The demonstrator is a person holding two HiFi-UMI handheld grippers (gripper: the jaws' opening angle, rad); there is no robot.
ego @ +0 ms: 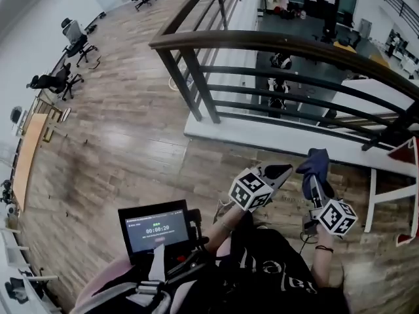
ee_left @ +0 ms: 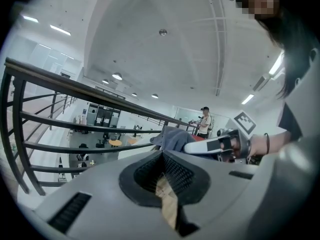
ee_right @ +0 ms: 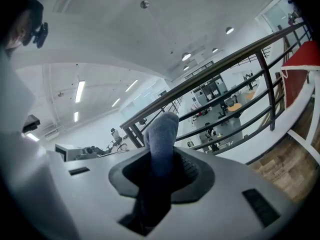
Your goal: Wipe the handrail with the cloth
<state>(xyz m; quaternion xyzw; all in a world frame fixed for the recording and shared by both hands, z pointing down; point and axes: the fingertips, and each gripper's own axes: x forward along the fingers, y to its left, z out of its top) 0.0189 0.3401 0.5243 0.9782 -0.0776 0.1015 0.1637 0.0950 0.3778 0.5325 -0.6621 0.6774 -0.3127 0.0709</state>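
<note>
The dark brown handrail (ego: 262, 41) tops a railing of black bars and curves across the head view, well above and beyond both grippers. My right gripper (ego: 317, 177) is shut on a blue cloth (ego: 315, 161), which sticks up past its jaws. In the right gripper view the cloth (ee_right: 161, 136) stands upright between the pads, with the handrail (ee_right: 225, 59) running behind it. My left gripper (ego: 280, 173) sits just left of the right one, jaws together and holding nothing. In the left gripper view the cloth (ee_left: 172, 138) and the right gripper (ee_left: 212, 145) appear below the handrail (ee_left: 75, 86).
A white ledge (ego: 262, 136) runs under the railing, with a lower floor of desks beyond. A red and white frame (ego: 407, 159) stands at the right. A small screen (ego: 157, 231) hangs at my chest. Office chairs (ego: 72, 44) stand far left on the wood floor. A person (ee_left: 204, 121) stands in the distance.
</note>
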